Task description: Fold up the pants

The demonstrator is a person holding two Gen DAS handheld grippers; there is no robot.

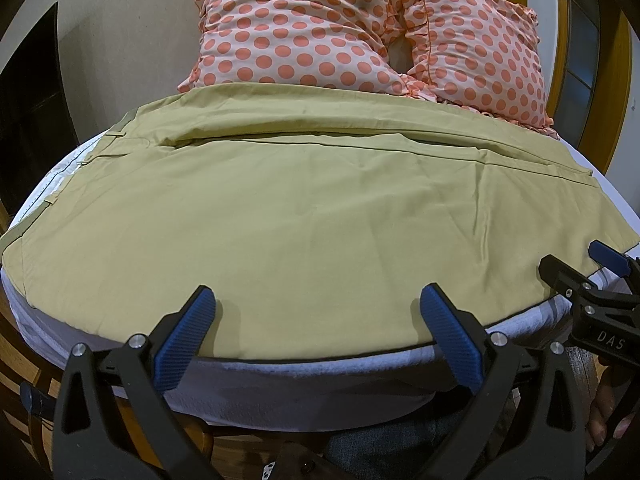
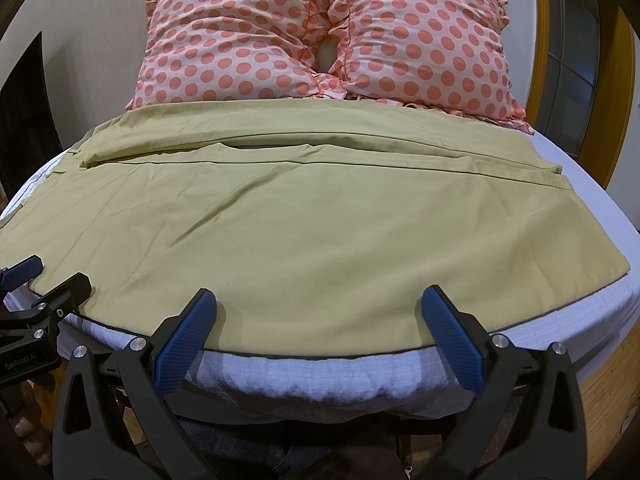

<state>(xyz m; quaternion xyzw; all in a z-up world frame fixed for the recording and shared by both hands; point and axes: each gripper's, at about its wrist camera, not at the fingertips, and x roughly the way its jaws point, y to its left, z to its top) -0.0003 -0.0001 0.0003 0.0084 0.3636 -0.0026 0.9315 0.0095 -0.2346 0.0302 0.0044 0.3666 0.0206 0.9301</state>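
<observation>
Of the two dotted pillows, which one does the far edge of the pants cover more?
The left pillow: the khaki pants overlap its lower edge, while the right pillow still shows its ruffle at the bottom right.

Khaki-olive pants [image 1: 304, 216], thin cotton-like fabric, spread flat w/ length running left-right. Waistband w/ belt loops at the left end, pale lining showing there; leg hems at the right end. Far leg lies folded along its length, making a long ridge and a dark slit-like gap approx mid-cloth. Near leg is broad and mostly smooth, w/ light diagonal creases. Near edge runs along the front, dark-piped. Same pants [image 2: 312, 232] in right wrist view.
</observation>
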